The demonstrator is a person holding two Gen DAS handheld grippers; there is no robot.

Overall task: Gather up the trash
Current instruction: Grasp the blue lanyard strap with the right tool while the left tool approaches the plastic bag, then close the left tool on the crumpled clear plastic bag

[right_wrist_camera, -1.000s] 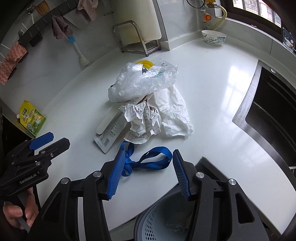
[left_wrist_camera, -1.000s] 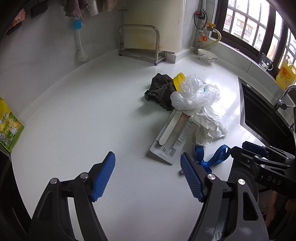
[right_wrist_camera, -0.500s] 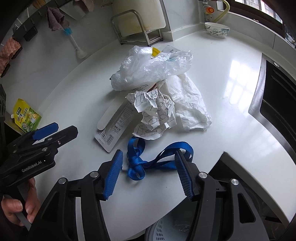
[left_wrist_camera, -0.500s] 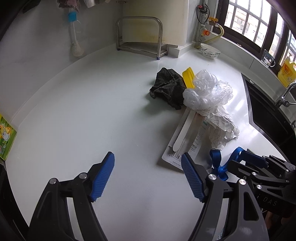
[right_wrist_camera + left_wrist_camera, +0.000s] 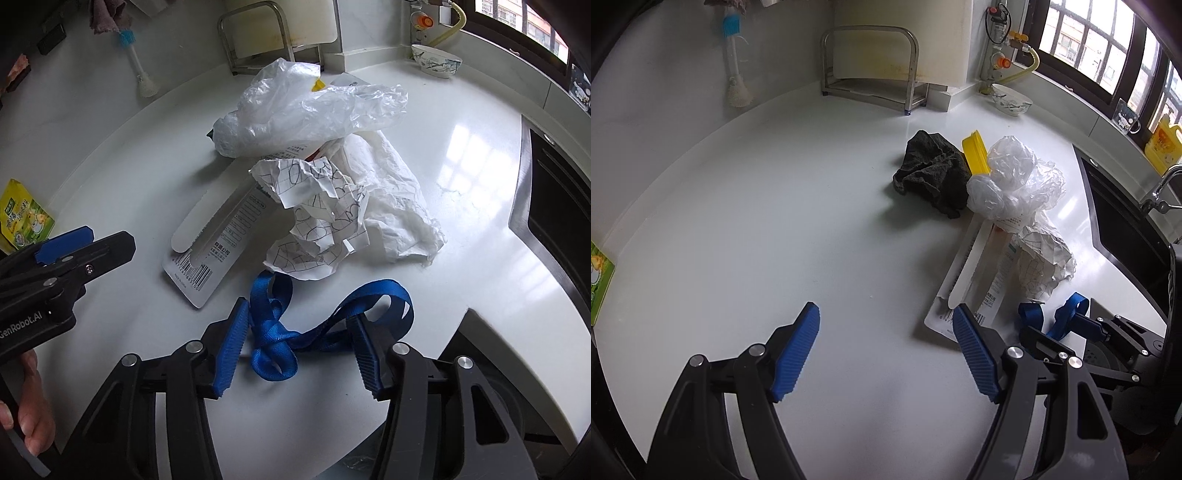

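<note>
Left wrist view: the left gripper hangs over bare white table, jaws wide and empty; only here do the dark rag and yellow lid show. Right wrist view: the right gripper straddles the blue ribbon, jaws just closing, about half open; behind it lie crumpled paper and a plastic bag

The ribbon is seen between the right gripper's fingers; crumpled paper lies beyond them, the card package beyond the left fingertip.
</note>
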